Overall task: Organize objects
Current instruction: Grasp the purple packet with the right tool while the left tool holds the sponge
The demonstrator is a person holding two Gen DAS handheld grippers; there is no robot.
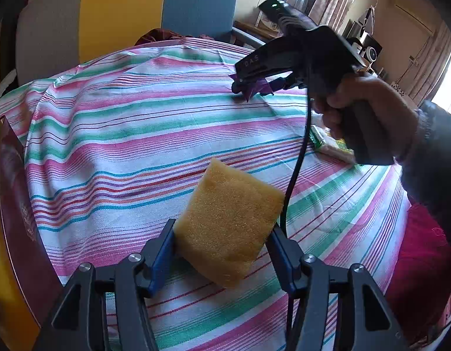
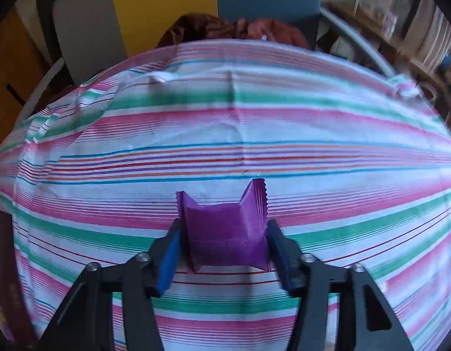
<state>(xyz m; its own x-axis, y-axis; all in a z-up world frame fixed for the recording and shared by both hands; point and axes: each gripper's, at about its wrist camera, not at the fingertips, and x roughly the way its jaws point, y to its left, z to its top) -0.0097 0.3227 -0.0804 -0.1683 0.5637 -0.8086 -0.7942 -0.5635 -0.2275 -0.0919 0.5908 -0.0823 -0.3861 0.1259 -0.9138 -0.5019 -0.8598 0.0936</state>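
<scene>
left gripper (image 1: 222, 251): black frame, blue pads, silver screws | right gripper (image 2: 224, 244): same, black cable | sleeve (image 1: 430, 158): dark

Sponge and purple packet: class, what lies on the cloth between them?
Left wrist view: only bare striped cloth lies between the sponge and the purple packet.

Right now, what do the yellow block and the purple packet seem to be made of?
Yellow block: probably foam sponge, matte; its surface is porous and grainy. Purple packet: likely thin plastic film, slightly glossy; it has zigzag-cut sealed ends and creases.
</scene>
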